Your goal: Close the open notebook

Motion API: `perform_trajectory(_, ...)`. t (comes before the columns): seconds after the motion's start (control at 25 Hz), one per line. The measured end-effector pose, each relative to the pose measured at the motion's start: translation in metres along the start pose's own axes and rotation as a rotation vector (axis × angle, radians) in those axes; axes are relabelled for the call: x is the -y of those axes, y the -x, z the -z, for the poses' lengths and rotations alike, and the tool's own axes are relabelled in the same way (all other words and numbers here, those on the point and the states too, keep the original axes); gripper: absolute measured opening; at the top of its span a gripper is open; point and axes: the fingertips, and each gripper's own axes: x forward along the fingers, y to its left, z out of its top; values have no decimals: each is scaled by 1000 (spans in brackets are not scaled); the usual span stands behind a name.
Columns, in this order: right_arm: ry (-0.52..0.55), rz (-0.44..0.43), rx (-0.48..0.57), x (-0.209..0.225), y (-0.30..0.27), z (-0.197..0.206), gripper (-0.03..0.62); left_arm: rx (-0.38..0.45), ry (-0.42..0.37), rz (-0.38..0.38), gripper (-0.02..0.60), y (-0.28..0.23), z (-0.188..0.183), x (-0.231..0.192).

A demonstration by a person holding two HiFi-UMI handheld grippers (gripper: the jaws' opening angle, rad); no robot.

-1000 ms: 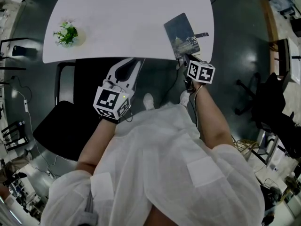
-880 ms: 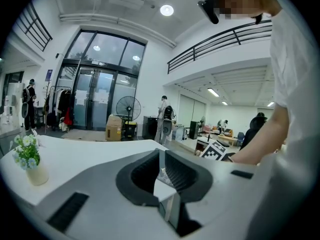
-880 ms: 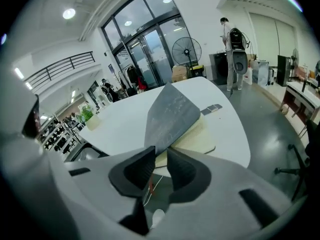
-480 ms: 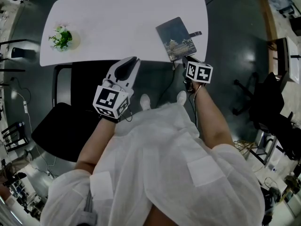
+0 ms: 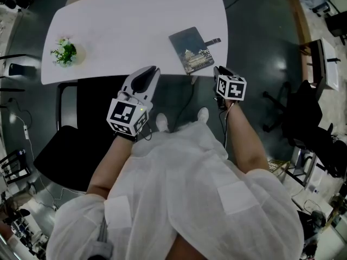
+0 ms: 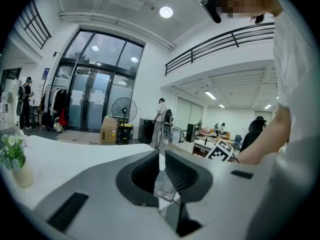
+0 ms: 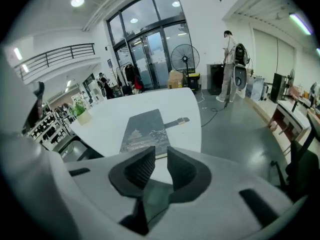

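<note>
Potted plant [image 5: 64, 52] on white table [image 5: 124, 26]

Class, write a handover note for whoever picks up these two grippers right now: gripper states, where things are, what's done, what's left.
Left gripper: jaws slightly apart, empty, short of the table's near edge.
Right gripper: jaws closing on nothing, just short of the notebook.
Notebook: closed, flat near the table's right end, strap loose beside it.
Done: cover shut. Left: perhaps only the strap.

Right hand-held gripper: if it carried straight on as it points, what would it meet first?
Probably the near end of the closed notebook on the white table, though depth is unclear. The right hand-held gripper is closing its jaws, nothing between them.
</note>
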Motion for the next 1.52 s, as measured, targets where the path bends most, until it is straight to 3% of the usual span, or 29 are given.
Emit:
perform_trajectory(0.24, 133, 13, 113, -11, 35, -35, 67, 41, -10, -9, 34, 6, -17, -5)
perform_trajectory(0.64, 195, 28, 417, -45, 130, -108, 60, 119, -25, -88, 34, 39, -48, -32)
perform_trajectory(0.92, 254, 41, 611, -70, 193, -143, 6, 166, -25, -159, 32, 65, -61, -53)
perform_trajectory(1.52, 220, 15, 696, -81, 224, -151, 2, 192, -25, -217, 34, 88, -64, -70)
